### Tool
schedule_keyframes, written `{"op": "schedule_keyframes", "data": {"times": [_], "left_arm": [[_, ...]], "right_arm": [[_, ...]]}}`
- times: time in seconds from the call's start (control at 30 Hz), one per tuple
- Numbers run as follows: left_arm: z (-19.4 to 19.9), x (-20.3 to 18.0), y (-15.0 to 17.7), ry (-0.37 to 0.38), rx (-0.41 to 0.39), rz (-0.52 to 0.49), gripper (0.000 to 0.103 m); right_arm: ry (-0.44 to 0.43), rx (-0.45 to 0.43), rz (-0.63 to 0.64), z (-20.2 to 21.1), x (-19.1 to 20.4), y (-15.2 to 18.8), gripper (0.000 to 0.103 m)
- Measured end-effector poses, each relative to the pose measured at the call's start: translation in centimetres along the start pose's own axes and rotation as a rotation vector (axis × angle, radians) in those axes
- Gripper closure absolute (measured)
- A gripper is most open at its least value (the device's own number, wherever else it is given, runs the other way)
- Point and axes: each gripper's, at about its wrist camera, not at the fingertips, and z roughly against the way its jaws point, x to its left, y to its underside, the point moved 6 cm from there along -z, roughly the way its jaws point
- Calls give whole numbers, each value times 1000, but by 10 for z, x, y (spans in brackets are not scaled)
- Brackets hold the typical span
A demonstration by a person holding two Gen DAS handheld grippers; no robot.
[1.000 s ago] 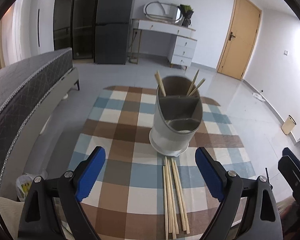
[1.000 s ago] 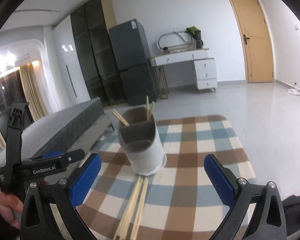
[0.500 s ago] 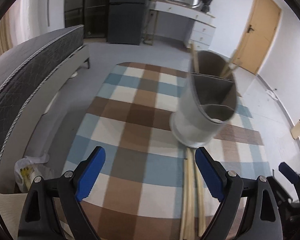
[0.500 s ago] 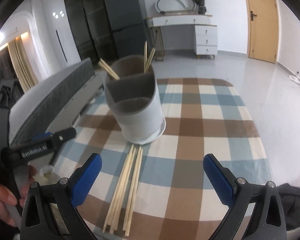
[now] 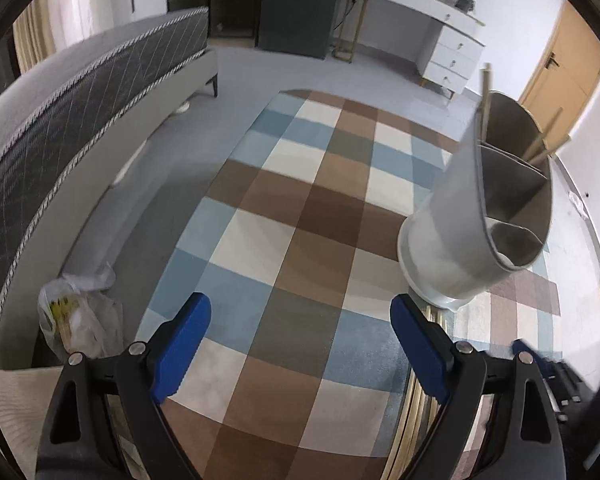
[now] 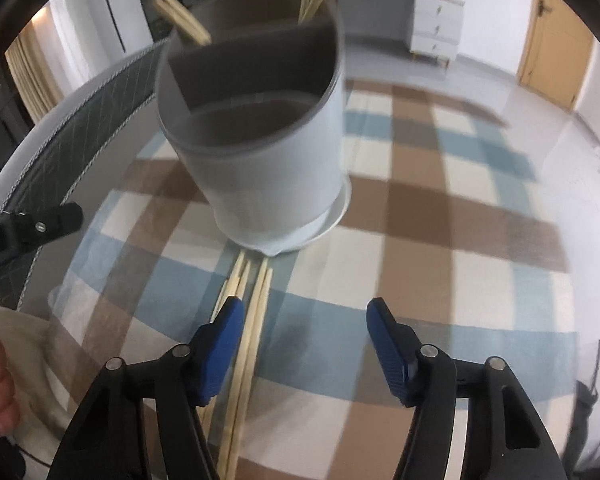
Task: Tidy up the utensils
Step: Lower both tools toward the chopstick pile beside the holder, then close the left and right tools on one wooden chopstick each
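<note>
Below, loose wooden chopsticks (image 6: pixel 244 344) are being straddled by the right gripper (image 6: pixel 304 340), its blue jaws just closing, untouched; ahead, the grey cylindrical holder (image 6: pixel 260 152) is standing on checked cloth (image 6: pixel 440 264). Left gripper (image 5: pixel 300 344) is being held wide, empty.

Home bedroom: bed (image 5: pixel 80 120), dresser (image 5: pixel 448 48), checked rug (image 5: pixel 300 220).

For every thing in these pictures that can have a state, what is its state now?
utensil holder: upright, some chopsticks already inside.
loose chopsticks: lying flat on the checked cloth.
left gripper: open, empty.
right gripper: open, jaws just been closing, nothing gripped.
door: closed.
</note>
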Motion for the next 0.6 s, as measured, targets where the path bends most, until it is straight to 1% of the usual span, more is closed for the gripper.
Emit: {"op": "schedule_keyframes", "data": {"times": [0.03,0.07,0.13,0.23,0.3,0.43,0.5,0.53,0.57,0.6], "left_arm": [[-2,2,0,3,12,14,15],[-3,3,0,8,18,22,15],[-2,4,-1,10,19,31,15],[-1,5,-2,14,19,37,15],[-2,6,-3,16,24,47,15],[-3,7,-5,25,35,64,15],[-2,8,-6,27,31,69,15],[-1,8,-6,31,31,72,15],[-1,8,-7,34,31,74,15],[-1,8,-6,35,31,74,15]], "right_arm": [[2,29,-4,-9,0,1,44],[-5,50,-5,-16,1,1,54],[-20,76,-4,-25,3,1,63],[1,100,12,-34,7,3,65],[-5,100,19,-35,10,4,66],[12,105,32,-33,15,9,66],[31,108,39,-31,15,12,66],[53,114,51,-30,16,13,67],[73,131,68,-33,18,15,70],[84,126,83,-32,20,14,72]]}}
